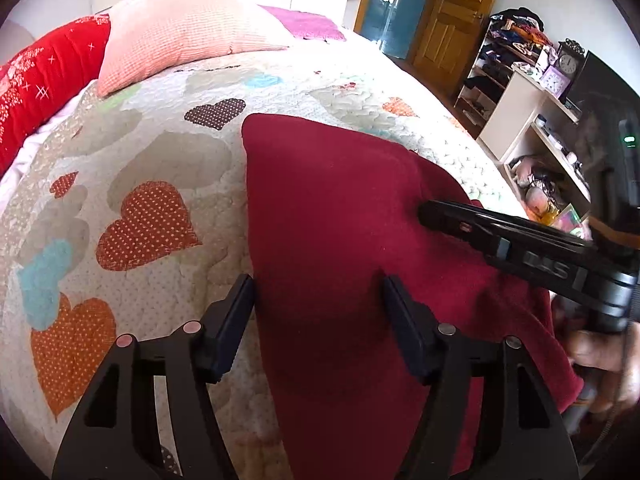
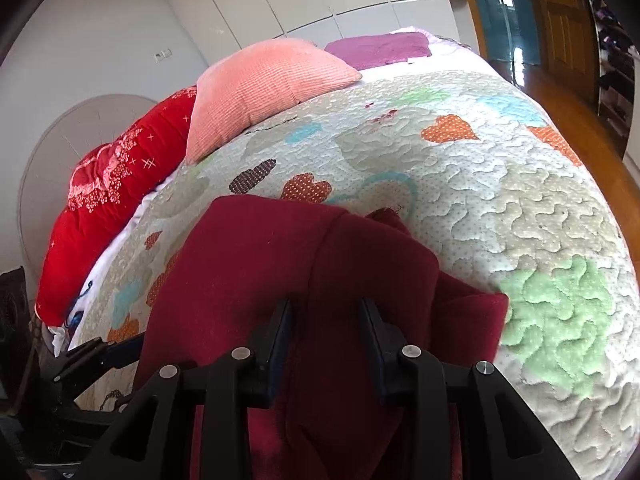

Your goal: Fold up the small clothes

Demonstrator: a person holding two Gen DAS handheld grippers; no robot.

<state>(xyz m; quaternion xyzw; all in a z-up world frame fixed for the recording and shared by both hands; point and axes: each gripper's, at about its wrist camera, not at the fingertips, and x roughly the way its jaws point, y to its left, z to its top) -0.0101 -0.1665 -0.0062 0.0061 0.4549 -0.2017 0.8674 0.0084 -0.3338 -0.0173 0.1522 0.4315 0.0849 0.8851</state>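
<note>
A dark crimson fleece garment (image 1: pixel 344 240) fills the middle and lower right of the left wrist view, soft and matte, its top layer lying smooth with a rounded far corner at centre frame and a second layer peeking out beneath on the right. In the right wrist view the same cloth (image 2: pixel 280 264) sits in the lower centre, with a vertical fold ridge running down it and rumpled flaps bunching at its right edge. It lies on a quilted bedspread with polka-dot heart patches (image 1: pixel 152 184), stitched in wavy lines, cream with orange, brown, turquoise and green hearts.

The left gripper (image 1: pixel 318 320) stands at the bottom of its frame with jaws spread wide; the left finger (image 1: pixel 230 328) sits at the garment's left edge over the quilt, the other on the red cloth, and no fabric is pinched between them. The right gripper (image 2: pixel 326 348) shows a narrower gap, both black fingers down against the fleece with cloth lying between them; whether the pads actually press it I cannot tell. In the left wrist view that right gripper (image 1: pixel 430 212) reaches in from the right edge, its tip touching the garment's upper right part, a hand (image 1: pixel 600 356) behind it.

At the upper left of both views rest a ribbed salmon-pink pillow (image 1: pixel 188 36) and a plush red cushion with white star print (image 1: pixel 44 80), with a purple cloth (image 2: pixel 380 48) beyond.
</note>
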